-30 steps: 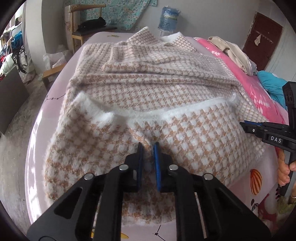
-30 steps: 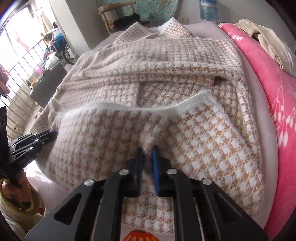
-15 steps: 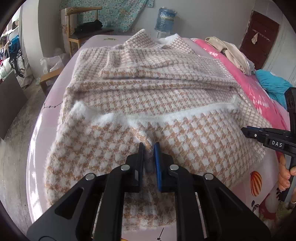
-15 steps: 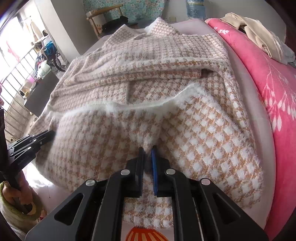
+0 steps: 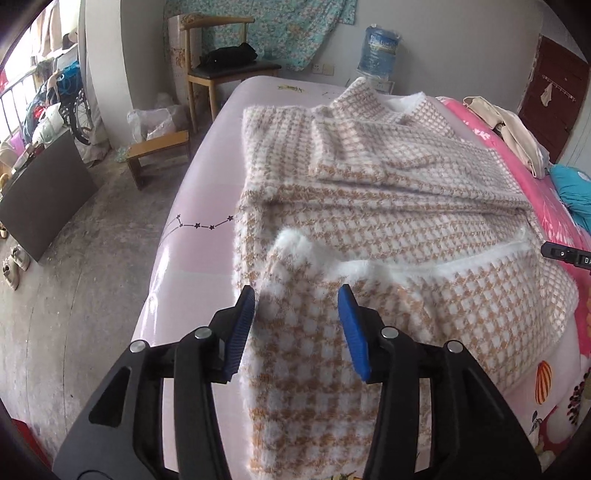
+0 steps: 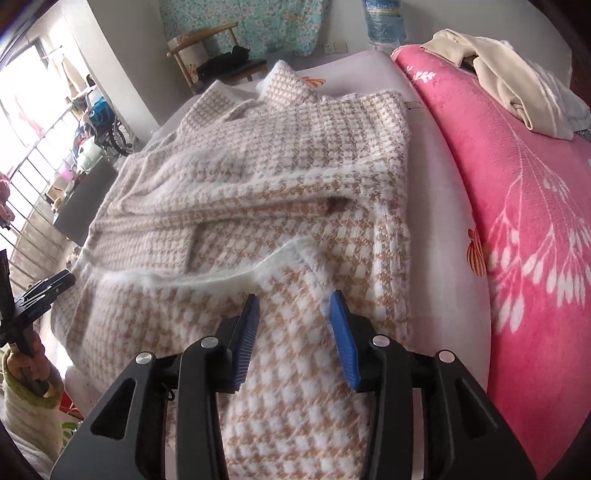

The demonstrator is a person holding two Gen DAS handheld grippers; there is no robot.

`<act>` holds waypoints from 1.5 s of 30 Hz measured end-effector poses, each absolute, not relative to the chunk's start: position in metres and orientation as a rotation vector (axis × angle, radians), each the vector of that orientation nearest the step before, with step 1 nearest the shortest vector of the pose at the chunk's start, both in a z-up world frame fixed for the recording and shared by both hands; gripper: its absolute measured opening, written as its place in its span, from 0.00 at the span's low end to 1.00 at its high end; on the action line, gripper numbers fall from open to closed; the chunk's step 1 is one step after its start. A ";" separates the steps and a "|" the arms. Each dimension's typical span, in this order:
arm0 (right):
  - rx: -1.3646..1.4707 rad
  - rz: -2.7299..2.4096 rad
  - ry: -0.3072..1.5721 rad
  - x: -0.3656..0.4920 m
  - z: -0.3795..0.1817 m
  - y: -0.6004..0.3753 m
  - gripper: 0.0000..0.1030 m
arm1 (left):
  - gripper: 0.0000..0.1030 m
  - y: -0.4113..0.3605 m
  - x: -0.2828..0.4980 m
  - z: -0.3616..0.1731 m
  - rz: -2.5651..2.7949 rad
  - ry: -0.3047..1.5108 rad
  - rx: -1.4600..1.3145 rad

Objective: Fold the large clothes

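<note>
1. Now the left gripper [image 5: 297, 301] has just been opening, jaws apart, the checked coat [image 5: 388, 229] folded on the bed [image 5: 207, 206] beneath and ahead.
2. Right gripper [image 6: 294, 305] likewise has just opened over the coat's folded hem, unclamped.

Grey concrete floor [image 5: 74, 277], pale plaster walls [image 5: 461, 44], dark red door [image 5: 554, 92] at far right. Wooden chair [image 5: 221, 70] against a floral teal wall cloth [image 5: 280, 33], low wooden stool [image 5: 159, 155] beside it, water jug [image 5: 380, 51] by the wall. Bright daylight through a railed window [image 6: 33, 155] on the left, pink-sheeted bed [image 5: 207, 221] filling the middle.
</note>
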State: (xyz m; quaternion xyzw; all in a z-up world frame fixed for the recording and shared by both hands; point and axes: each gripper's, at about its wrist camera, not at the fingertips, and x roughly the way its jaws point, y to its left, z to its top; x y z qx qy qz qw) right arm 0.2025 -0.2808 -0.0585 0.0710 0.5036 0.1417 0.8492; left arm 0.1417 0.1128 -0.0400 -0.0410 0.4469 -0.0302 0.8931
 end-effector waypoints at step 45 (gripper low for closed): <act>0.110 0.083 0.976 0.229 -0.072 -0.288 0.11 | 0.15 0.101 0.226 -0.044 -0.023 0.812 -0.046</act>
